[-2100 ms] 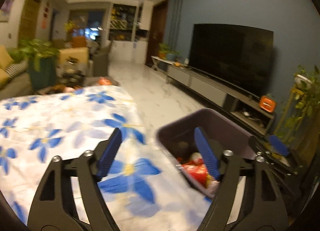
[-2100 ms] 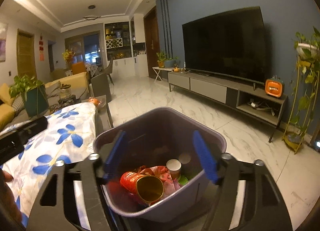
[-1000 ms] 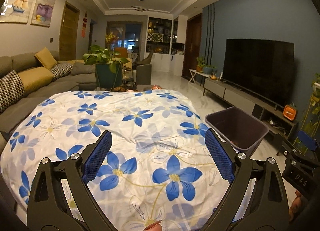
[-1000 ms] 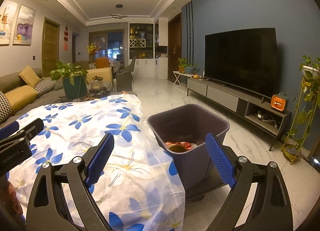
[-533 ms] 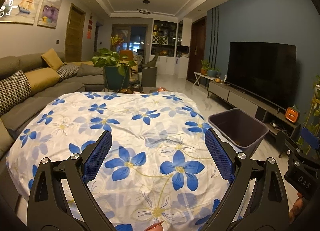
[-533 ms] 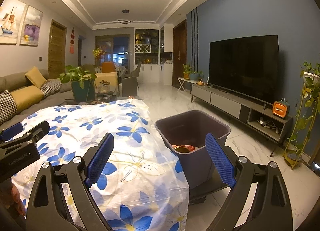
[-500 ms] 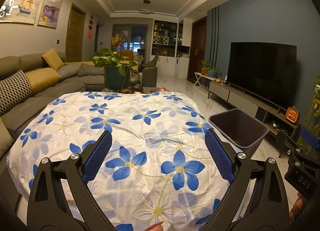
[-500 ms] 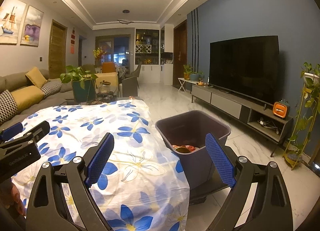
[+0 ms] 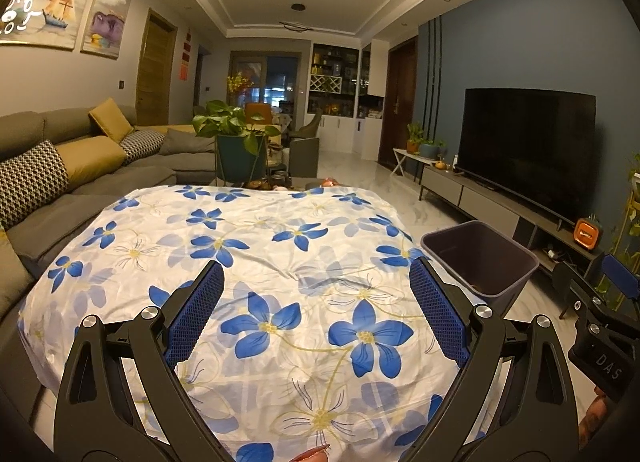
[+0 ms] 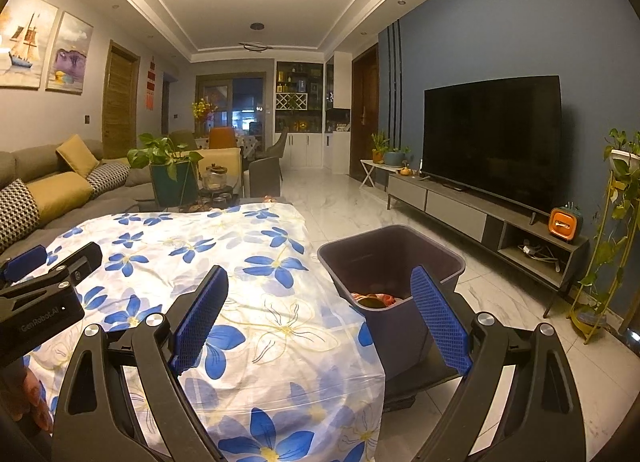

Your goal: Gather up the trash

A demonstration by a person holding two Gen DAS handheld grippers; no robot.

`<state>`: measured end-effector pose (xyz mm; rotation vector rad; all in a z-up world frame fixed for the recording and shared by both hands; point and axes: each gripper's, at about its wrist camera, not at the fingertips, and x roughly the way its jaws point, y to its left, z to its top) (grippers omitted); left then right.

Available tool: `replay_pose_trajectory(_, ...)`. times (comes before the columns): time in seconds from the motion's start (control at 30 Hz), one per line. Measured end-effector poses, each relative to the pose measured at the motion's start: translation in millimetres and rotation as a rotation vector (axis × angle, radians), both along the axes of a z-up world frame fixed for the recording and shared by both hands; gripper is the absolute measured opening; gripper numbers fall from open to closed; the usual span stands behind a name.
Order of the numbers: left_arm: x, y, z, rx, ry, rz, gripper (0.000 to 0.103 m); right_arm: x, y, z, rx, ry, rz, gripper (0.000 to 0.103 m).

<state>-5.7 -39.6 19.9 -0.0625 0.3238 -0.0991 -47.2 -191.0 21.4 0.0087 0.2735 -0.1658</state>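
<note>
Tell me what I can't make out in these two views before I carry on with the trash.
- Bin contents: right wrist view shows only a sliver of trash; the bin wall and right gripper finger hide the rest.
- Bin interior, left wrist view: too dark.
- Tablecloth near edge: cut off by the left gripper.

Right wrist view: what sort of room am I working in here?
A home living room, most likely: a sofa with cushions along the left wall, a large TV on a low stand opposite, and a trash bin beside the cloth-covered table.
</note>
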Motion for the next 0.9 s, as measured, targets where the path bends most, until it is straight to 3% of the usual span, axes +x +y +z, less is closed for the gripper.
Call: replay_pose_trajectory(0.9,-3.8,1.9,0.2,-0.002,0.000,-0.004,0.092,-0.4,5.8,2.2,-0.002,-0.006,0.004,0.089)
